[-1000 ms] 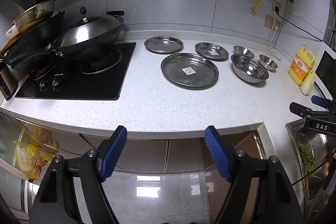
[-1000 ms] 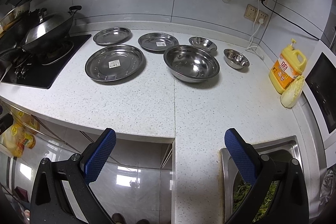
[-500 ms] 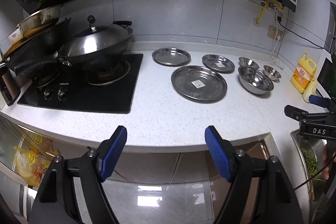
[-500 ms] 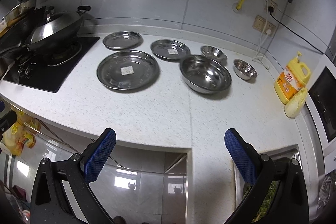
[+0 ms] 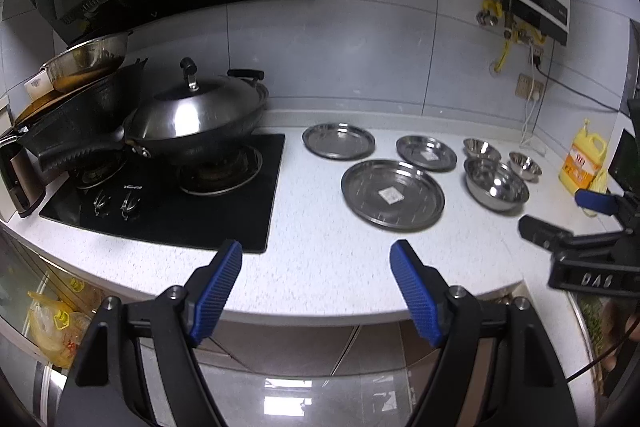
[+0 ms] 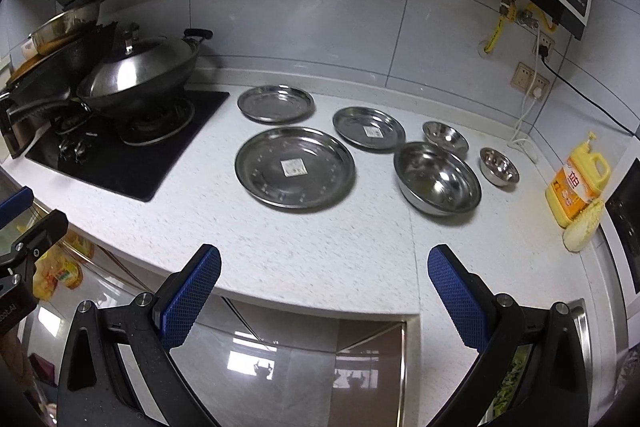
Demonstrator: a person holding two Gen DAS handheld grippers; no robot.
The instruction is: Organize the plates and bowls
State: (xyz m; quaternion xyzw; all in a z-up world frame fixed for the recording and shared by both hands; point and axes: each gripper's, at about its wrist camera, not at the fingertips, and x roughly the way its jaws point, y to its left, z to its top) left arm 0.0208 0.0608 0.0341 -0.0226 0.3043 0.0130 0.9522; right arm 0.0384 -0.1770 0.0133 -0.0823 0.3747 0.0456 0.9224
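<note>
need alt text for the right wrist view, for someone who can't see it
Three steel plates and three steel bowls lie apart on a white counter, beyond the open, empty right gripper. A lidded wok sits on the stove at left; a yellow bottle stands at right.

Plates and bowls on the worktop, ahead of both grippers.

From the right gripper (image 6: 324,269), the large plate (image 6: 295,168) lies ahead and a little left on the worktop (image 6: 320,239). Behind it are two smaller plates: the left plate (image 6: 275,103) near the stove (image 6: 132,143), and the right plate (image 6: 369,127). The large bowl (image 6: 438,177) is ahead and right, beside the large plate. Behind it is the middle bowl (image 6: 445,136), and to its right the small bowl (image 6: 498,165). The bottle (image 6: 576,187) stands far right. From the left gripper (image 5: 316,269), the wok (image 5: 196,119) sits on the stove, ahead and left.
</note>
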